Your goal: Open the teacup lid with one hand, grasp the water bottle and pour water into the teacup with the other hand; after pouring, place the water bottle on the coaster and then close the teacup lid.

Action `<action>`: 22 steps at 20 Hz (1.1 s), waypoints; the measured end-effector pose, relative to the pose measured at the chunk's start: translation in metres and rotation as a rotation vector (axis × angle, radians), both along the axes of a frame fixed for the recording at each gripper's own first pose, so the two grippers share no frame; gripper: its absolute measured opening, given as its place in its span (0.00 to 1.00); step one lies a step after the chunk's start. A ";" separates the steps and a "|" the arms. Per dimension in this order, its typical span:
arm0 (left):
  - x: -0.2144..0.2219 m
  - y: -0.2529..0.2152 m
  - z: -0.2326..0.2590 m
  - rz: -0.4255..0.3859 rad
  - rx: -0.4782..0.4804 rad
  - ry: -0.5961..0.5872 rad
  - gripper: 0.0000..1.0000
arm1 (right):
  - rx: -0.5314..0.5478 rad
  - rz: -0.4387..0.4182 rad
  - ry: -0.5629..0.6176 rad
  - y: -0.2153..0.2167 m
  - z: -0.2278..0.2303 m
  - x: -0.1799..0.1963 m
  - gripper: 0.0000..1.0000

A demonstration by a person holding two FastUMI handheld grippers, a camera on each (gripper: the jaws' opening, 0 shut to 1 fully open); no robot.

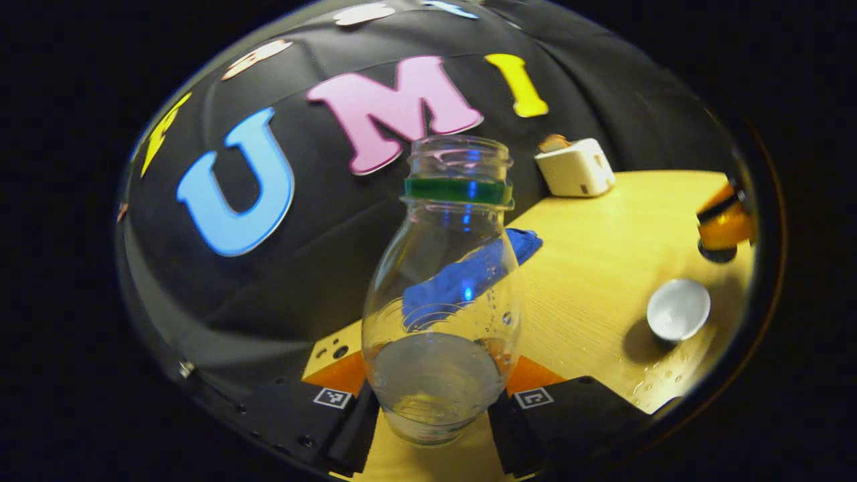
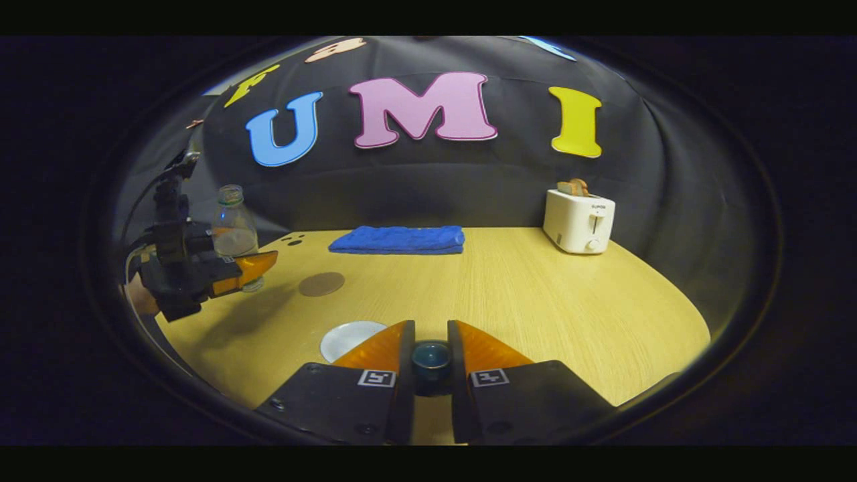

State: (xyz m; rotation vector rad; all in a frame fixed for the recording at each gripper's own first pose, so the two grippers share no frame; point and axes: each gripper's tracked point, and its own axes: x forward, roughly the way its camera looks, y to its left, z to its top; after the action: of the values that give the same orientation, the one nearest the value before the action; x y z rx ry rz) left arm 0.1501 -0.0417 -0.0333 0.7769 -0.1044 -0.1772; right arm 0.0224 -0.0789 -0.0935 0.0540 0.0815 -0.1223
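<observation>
You are holding the bottle (image 1: pixel 442 294) upright in the left gripper (image 1: pixel 435 408), its jaws pinching the base, so the little water inside is not spilling. The right gripper (image 2: pixel 431 365) is pinching the lid (image 2: pixel 431 356) by its knob, keeping it off the open cup (image 1: pixel 677 309). The coaster (image 2: pixel 321 284) is waiting near the bottle on the worktop (image 2: pixel 535 294).

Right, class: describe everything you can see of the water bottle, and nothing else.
The water bottle is clear, apparently plastic, pear-shaped, with a green ring at its neck, its mouth uncapped. A little water sits in the bottom; droplets cling inside. It stands roughly upright, clamped low between the left gripper's orange fingers. In the right gripper view it is at the table's left edge, behind the round brown coaster.
</observation>
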 end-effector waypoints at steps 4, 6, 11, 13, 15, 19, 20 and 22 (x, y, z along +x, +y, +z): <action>-0.004 -0.025 -0.014 -0.031 0.252 -0.020 0.73 | 0.021 -0.012 0.005 -0.008 -0.013 -0.009 0.26; -0.003 -0.038 -0.025 -0.052 0.331 -0.026 0.73 | 0.034 -0.024 0.007 -0.013 -0.018 -0.011 0.31; 0.007 -0.054 -0.054 -0.071 0.511 -0.025 0.73 | 0.034 -0.060 0.002 -0.027 -0.021 -0.013 0.26; 0.011 -0.056 -0.056 -0.070 0.590 -0.036 0.73 | 0.026 -0.066 0.003 -0.030 -0.022 -0.014 0.26; 0.018 -0.057 -0.059 -0.075 0.664 -0.049 0.73 | 0.031 -0.072 0.007 -0.033 -0.025 -0.014 0.25; 0.026 -0.059 -0.066 -0.087 0.795 -0.060 0.73 | 0.035 -0.082 0.013 -0.037 -0.028 -0.017 0.25; 0.026 -0.058 -0.067 -0.086 0.819 -0.059 0.73 | 0.038 -0.084 0.015 -0.038 -0.030 -0.016 0.26; 0.028 -0.059 -0.067 -0.091 0.863 -0.072 0.73 | 0.051 -0.091 0.025 -0.041 -0.034 -0.017 0.26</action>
State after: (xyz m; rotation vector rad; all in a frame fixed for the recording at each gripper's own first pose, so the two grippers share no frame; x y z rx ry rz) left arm 0.1777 -0.1011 -0.1008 1.6408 -0.1325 -0.2854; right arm 0.0054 -0.1199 -0.1273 0.1073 0.1070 -0.2121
